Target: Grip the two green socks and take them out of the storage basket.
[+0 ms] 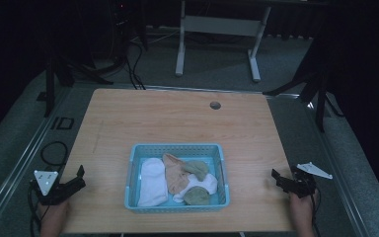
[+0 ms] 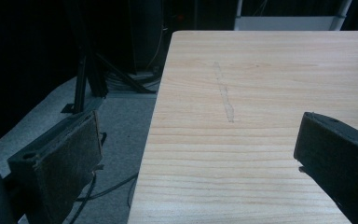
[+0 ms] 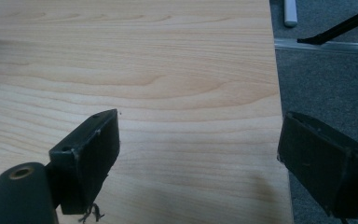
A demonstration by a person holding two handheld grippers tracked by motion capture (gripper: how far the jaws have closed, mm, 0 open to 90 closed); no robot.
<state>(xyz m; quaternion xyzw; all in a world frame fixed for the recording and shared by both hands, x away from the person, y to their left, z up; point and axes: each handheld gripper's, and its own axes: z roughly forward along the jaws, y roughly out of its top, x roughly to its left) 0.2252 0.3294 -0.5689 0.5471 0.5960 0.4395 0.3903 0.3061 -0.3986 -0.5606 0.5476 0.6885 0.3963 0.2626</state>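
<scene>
Wooden table (image 1: 128,118) seen from above, with a light-blue basket (image 1: 176,202) standing near its front edge, midway between the two grippers. Inside the basket lie crumpled cloths: a white one (image 1: 152,181) at the left, a tan one (image 1: 175,174) in the middle, and olive pieces (image 1: 198,196) to the right over more white fabric; in the dim light they may be socks, though this cannot be told for sure. The left gripper (image 1: 77,178) rests at the table's front left edge, its jaws spread and empty; in the left gripper view one jaw hangs over the grey floor (image 2: 121,121) and the other over the wood, where a faint scratch (image 2: 224,100) runs away from the camera. The right gripper (image 1: 278,178) sits at the front right edge, jaws likewise spread and empty, straddling the table's edge. A round cable hole (image 1: 215,105) lies near the far edge. Beyond the table stand a white desk frame (image 1: 217,34), black stands (image 1: 321,84) and loose cables (image 1: 133,64).
</scene>
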